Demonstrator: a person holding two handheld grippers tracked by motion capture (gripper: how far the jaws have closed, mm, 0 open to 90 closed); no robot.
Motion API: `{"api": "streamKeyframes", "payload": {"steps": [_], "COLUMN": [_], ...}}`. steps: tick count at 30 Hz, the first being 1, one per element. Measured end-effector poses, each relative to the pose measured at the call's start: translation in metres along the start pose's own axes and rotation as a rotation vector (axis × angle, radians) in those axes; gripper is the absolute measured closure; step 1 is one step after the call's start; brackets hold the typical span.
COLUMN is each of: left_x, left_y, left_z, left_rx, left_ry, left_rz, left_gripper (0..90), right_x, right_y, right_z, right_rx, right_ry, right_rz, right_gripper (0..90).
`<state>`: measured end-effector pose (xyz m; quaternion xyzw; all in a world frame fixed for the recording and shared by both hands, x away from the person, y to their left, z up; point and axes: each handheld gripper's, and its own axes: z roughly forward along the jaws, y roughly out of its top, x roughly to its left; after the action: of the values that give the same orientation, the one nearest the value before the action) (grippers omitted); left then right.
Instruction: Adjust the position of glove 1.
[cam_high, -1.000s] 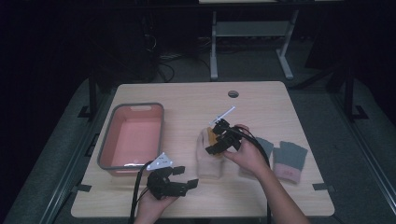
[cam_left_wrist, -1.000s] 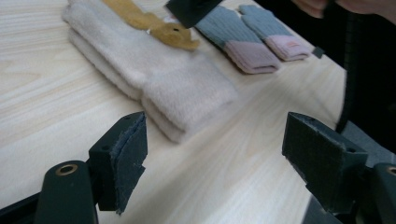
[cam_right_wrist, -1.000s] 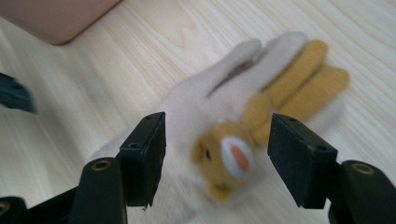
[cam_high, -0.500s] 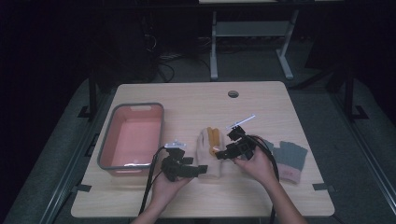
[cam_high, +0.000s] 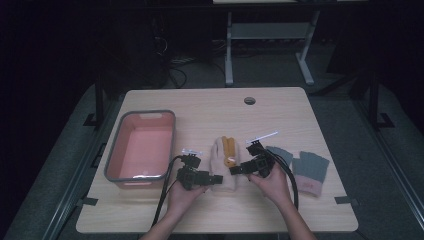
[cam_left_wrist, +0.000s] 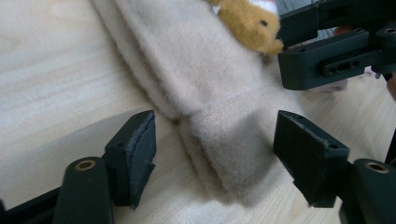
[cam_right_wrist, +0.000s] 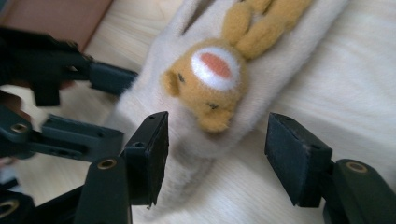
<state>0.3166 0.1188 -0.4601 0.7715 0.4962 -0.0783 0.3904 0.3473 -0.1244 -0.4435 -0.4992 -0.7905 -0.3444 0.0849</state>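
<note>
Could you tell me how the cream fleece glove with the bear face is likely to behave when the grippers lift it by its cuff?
The cream glove looks like soft, thin fleece lying flat, so it will probably droop and fold. Its nap should give the left gripper good hold, so slipping seems unlikely. It seems light, and won't roll.

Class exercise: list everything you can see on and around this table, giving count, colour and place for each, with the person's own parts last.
table: one, light wood, centre of the high view
bin: one, pink with grey rim, table's left side
cream glove: one, cream with an orange animal face, table's near middle, between both grippers' jaws
grey gloves: two, grey with pink cuffs, table's right side
left gripper: one, black, jaws open astride the cream glove's cuff
right gripper: one, black, jaws open at the animal face
</note>
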Motion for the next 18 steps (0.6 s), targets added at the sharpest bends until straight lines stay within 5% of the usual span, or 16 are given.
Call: {"api": "streamKeyframes", "payload": {"steps": [12,18], "left_x": [0.002,0.003], "left_y": [0.001,0.001], "left_z": [0.002,0.003], "left_rx": [0.007,0.006], "left_ry": [-0.016,-0.035], "left_rz": [-0.007,-0.023], "left_gripper": [41.1,45.7], "right_x": [-0.004,-0.009], "right_y": [-0.01,-0.016], "right_z": [0.01,0.011], "right_rx": [0.003,-0.022], "right_ry": [0.025,0.084], "right_rz": [0.085,0.153], "right_gripper": [43.7,45.3]}}
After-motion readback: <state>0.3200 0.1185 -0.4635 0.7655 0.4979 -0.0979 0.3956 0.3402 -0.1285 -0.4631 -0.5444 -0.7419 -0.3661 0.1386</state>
